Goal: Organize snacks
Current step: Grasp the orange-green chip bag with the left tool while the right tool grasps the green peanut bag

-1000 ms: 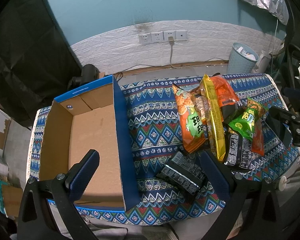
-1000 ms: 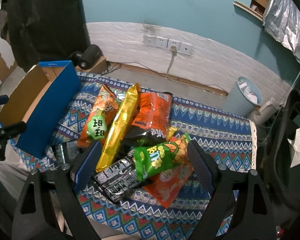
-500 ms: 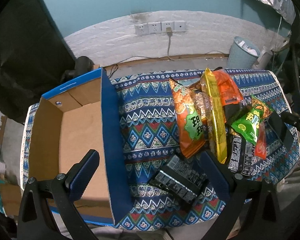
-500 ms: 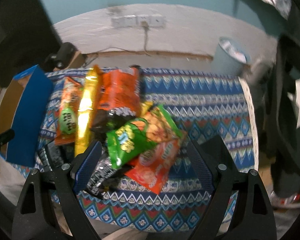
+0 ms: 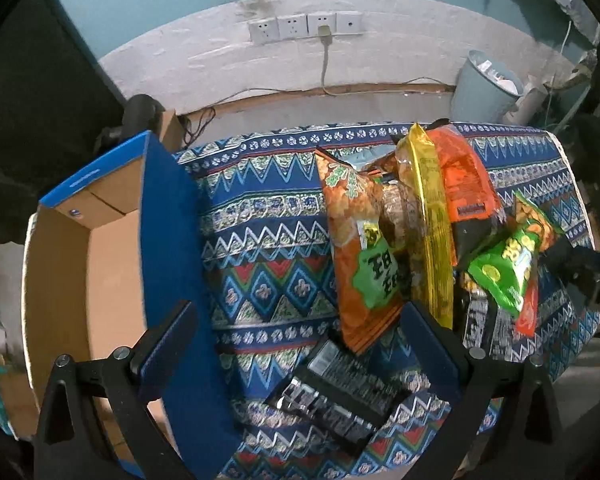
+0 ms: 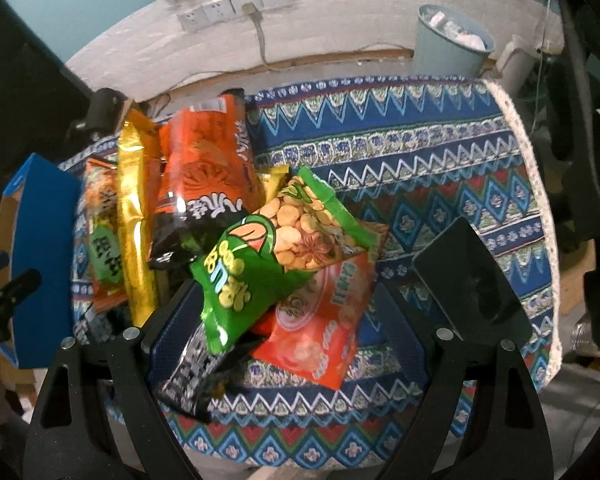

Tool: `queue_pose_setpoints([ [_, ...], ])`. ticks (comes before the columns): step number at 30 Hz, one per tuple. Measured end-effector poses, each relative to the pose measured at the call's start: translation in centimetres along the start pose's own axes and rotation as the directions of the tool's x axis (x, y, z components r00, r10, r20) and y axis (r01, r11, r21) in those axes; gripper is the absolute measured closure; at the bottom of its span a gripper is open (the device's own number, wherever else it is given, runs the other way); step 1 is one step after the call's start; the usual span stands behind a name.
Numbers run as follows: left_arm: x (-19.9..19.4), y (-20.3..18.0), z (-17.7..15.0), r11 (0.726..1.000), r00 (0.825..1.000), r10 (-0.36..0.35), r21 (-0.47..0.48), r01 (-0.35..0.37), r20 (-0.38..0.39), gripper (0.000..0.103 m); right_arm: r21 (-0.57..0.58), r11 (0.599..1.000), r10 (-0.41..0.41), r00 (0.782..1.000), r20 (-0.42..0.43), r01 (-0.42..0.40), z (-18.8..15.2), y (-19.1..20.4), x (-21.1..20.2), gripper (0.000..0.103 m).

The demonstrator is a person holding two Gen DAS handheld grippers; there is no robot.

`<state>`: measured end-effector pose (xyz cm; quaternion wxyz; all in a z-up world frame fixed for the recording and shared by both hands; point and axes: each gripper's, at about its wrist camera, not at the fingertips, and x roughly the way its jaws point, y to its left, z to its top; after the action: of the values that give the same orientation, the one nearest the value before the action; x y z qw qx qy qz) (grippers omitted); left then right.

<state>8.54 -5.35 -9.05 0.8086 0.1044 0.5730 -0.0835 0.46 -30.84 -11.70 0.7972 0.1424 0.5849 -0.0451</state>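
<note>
A pile of snack bags lies on the patterned cloth (image 5: 268,240). It holds an orange bag with a green label (image 5: 356,248), a long gold bag (image 5: 430,224), an orange-and-black bag (image 6: 204,168), a green peanut bag (image 6: 268,252), an orange-red bag (image 6: 324,320) and black packets (image 5: 340,392) (image 6: 192,372). An open blue cardboard box (image 5: 100,264) stands at the left. My left gripper (image 5: 296,344) is open above the black packet. My right gripper (image 6: 316,276) is open, its fingers either side of the green and orange-red bags.
A pale blue waste bin (image 5: 486,88) stands on the floor behind the table, also in the right wrist view (image 6: 450,40). Wall sockets with a cable (image 5: 304,28) sit on the white wall. The table's right edge (image 6: 540,216) is near my right gripper.
Both grippers have moved closer to the snack pile. The right gripper has swung right and down over the green and orange-red bags. Both stay open.
</note>
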Motion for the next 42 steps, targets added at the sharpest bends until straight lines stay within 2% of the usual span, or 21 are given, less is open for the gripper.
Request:
queue_pose_setpoints([
  [9, 4.1, 0.2, 1.8, 0.999, 0.998, -0.022, -0.05, 0.019, -0.058, 0.001, 0.075, 0.997, 0.02, 0.997, -0.073, -0.015, 0.7, -0.1, 4.6, 0.017],
  [17, 7.2, -0.6, 2.7, 0.996, 0.992, -0.061, -0.068, 0.054, -0.109, 0.001, 0.013, 1.0, -0.012, 0.997, -0.077, 0.013, 2.0, 1.6, 6.4, 0.017],
  [22, 8.7, -1.5, 3.1, 0.995, 0.987, -0.084, -0.065, 0.075, -0.139, 0.001, -0.023, 1.0, 0.001, 0.995, -0.095, -0.004, 2.5, 1.7, 8.2, 0.018],
  [27, 9.7, -2.3, 3.3, 0.994, 0.984, -0.1, -0.051, 0.093, -0.151, 0.002, -0.071, 0.997, 0.005, 0.997, -0.073, -0.01, 2.6, 1.7, 8.0, 0.033],
  [29, 9.9, -2.3, 3.2, 0.991, 0.981, -0.128, -0.056, 0.121, -0.147, 0.009, -0.088, 0.996, -0.004, 0.998, -0.057, -0.001, 2.7, 1.6, 7.9, 0.038],
  [31, 9.8, -2.2, 3.2, 0.984, 0.975, -0.171, -0.077, 0.161, -0.143, 0.026, -0.093, 0.996, -0.008, 0.999, -0.049, 0.003, 2.7, 1.4, 7.5, 0.043],
  [32, 9.8, -2.2, 3.2, 0.98, 0.972, -0.189, -0.082, 0.179, -0.14, 0.031, -0.098, 0.995, -0.009, 0.999, -0.045, 0.005, 2.7, 1.2, 7.4, 0.045],
  [34, 9.6, -2.3, 3.0, 0.978, 0.97, -0.204, -0.073, 0.195, -0.133, 0.051, -0.12, 0.993, -0.021, 0.999, -0.033, 0.017, 2.8, 0.9, 6.8, 0.049],
  [37, 8.9, -2.9, 2.6, 0.979, 0.972, -0.204, -0.036, 0.201, -0.115, 0.059, -0.155, 0.987, -0.039, 0.999, -0.011, 0.037, 2.7, 0.7, 6.2, 0.053],
  [38, 8.8, -3.0, 2.5, 0.98, 0.974, -0.198, -0.029, 0.196, -0.112, 0.06, -0.165, 0.985, -0.042, 0.999, -0.005, 0.041, 2.4, 0.7, 5.9, 0.059],
  [42, 7.7, -3.6, 2.2, 0.983, 0.979, -0.183, 0.004, 0.184, -0.085, 0.067, -0.199, 0.978, -0.051, 0.998, 0.028, 0.056, 1.5, 1.1, 4.4, 0.06],
])
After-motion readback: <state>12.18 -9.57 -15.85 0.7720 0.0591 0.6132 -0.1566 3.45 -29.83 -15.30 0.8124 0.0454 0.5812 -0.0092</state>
